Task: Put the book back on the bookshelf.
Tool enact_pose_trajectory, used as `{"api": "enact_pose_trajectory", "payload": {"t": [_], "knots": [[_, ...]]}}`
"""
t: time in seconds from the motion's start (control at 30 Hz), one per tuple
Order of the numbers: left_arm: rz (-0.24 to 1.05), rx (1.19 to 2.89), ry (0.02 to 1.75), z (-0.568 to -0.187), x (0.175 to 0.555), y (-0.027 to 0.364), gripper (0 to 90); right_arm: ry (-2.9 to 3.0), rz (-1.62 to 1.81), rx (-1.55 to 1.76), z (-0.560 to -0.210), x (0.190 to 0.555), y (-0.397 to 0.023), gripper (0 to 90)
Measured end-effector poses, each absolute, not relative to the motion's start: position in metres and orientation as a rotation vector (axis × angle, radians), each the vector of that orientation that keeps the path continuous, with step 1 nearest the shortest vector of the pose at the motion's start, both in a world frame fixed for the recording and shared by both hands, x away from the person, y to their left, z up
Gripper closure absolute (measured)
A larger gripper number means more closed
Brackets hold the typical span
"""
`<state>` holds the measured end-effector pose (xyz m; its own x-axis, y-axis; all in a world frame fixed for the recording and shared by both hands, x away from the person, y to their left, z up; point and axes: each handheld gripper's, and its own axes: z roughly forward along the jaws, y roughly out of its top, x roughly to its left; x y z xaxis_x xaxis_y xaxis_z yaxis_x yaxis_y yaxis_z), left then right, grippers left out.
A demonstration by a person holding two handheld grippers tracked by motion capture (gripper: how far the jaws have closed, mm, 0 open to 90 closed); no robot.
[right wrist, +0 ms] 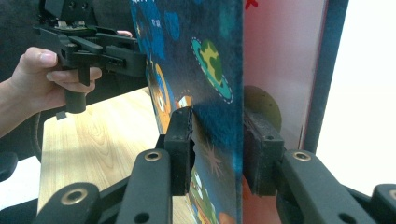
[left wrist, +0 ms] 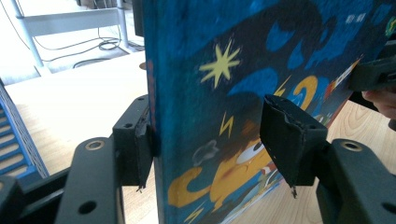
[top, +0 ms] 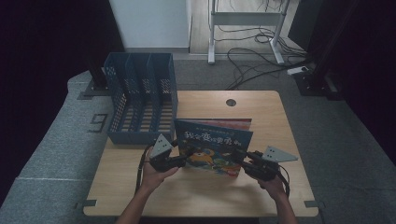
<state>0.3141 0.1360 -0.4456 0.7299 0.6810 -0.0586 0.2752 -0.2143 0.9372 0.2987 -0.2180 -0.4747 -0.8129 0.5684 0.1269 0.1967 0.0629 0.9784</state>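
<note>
A picture book (top: 215, 147) with a dark blue cartoon cover stands upright on the wooden table (top: 196, 196), its covers spread a little. My left gripper (top: 187, 158) is at the book's left edge. In the left gripper view the book (left wrist: 224, 70) sits between the jaws, and my left gripper (left wrist: 210, 126) is shut on it. My right gripper (top: 240, 158) is at the book's right edge. In the right gripper view the front cover (right wrist: 201, 60) passes at a slant between the jaws of my right gripper (right wrist: 217, 126), which stand loosely around it.
A blue slotted file rack (top: 140, 98) stands at the table's back left, just behind the book. A round cable hole (top: 230, 102) lies at the table's far edge. Beyond the table, cables and a white desk frame (top: 245, 18) sit on the floor.
</note>
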Motion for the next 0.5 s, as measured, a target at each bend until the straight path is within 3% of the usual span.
{"api": "enact_pose_trajectory", "payload": {"t": [0.23, 0.5], "knots": [[0.44, 1.792, 0.733, -0.444, 0.3131, 0.1369, 38.3, 2.027, 1.803, 0.782, -0.474, 0.2987, -0.2193, 57.6], [0.426, 1.8, 0.681, -0.4451, 0.3075, 0.1398, 40.6, 1.998, 1.746, 0.801, -0.4743, 0.2994, -0.2157, 55.4]]}}
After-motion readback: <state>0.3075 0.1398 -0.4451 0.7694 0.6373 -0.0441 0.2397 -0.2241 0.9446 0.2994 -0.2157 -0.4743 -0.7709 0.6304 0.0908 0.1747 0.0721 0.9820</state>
